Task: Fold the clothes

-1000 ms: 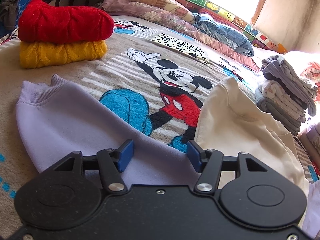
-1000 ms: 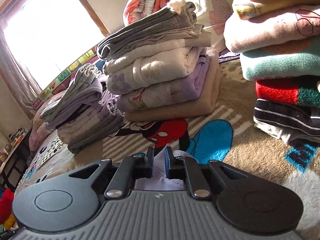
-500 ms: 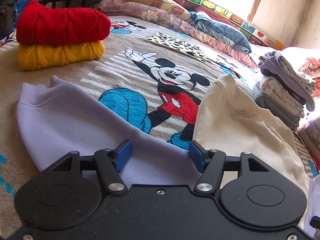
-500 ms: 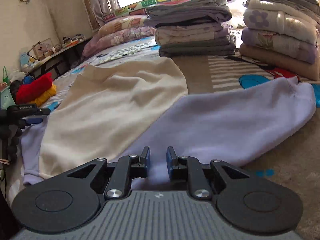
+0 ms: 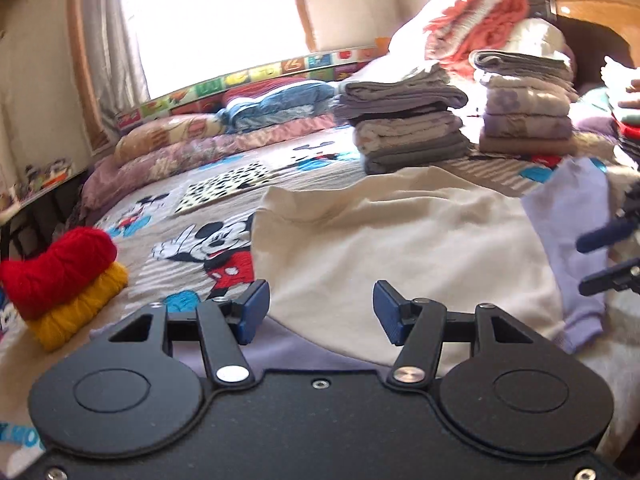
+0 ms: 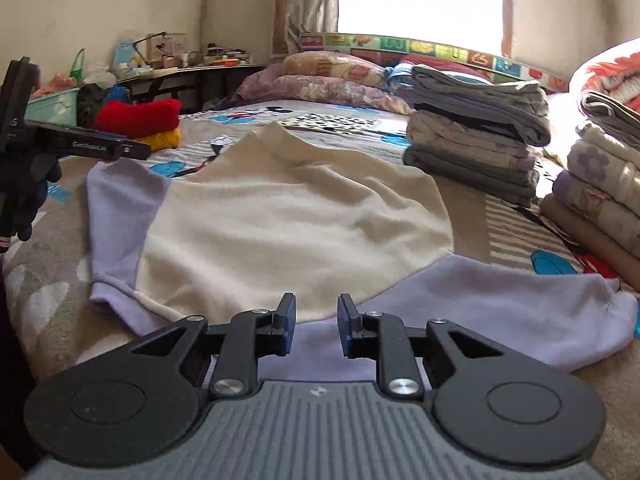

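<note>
A sweatshirt with a cream body (image 6: 296, 216) and lilac sleeves lies flat on the Mickey Mouse blanket (image 5: 216, 240). In the left wrist view the cream body (image 5: 400, 248) fills the middle. My left gripper (image 5: 320, 312) is open and empty above the left sleeve's base (image 5: 288, 352). My right gripper (image 6: 316, 328) is open and empty just above the right sleeve (image 6: 500, 304). The left sleeve (image 6: 120, 196) lies at the left of the right wrist view. The left gripper (image 6: 80, 144) also shows there, and the right gripper's fingers (image 5: 608, 236) show at the left wrist view's right edge.
Folded red and yellow sweaters (image 5: 64, 284) sit at the left. Stacks of folded clothes (image 6: 476, 132) stand at the back right, with more stacks (image 6: 600, 184) at the far right. Pillows (image 6: 332, 76) line the window side. A cluttered table (image 6: 180, 68) stands at the back left.
Both grippers have swung round toward the sweatshirt. The right gripper's jaws have opened from nearly shut. The left gripper stays open.
</note>
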